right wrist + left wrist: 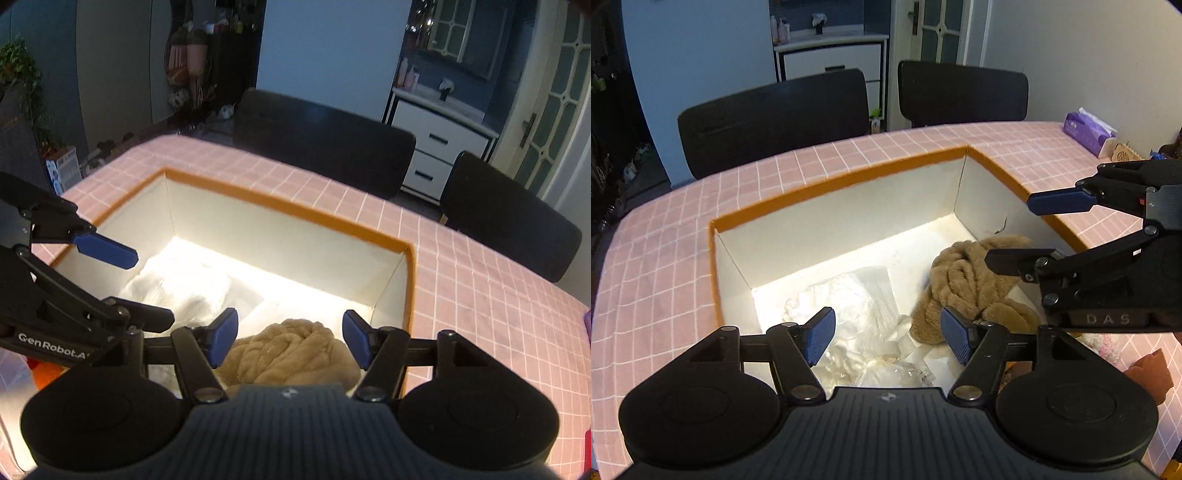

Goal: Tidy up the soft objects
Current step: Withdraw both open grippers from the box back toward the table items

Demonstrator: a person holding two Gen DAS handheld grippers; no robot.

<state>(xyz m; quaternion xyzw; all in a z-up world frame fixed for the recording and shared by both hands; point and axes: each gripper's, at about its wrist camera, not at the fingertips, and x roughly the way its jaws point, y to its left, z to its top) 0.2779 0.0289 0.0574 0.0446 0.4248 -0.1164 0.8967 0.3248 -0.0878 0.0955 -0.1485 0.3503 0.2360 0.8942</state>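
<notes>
Left wrist view looks down into an orange-rimmed box (827,186) with white inner walls, sitting on a table covered in pink checked cloth (665,236). Going left to right inside it: a crumpled white soft item with clear plastic wrapping (857,314) lies on the lit floor at the near left, bare floor runs behind it to the far wall, and a tan plush item (971,288) is heaped against the right wall. The left gripper (888,332) hangs over the near edge, jaws spread with nothing between them. The right gripper (1015,232) reaches in across the right rim above the plush, likewise parted and empty (its own camera shows the plush directly below). Beyond the table stand two black chairs (775,114); a purple tissue pack (1087,133) sits at the far right by the wall.
</notes>
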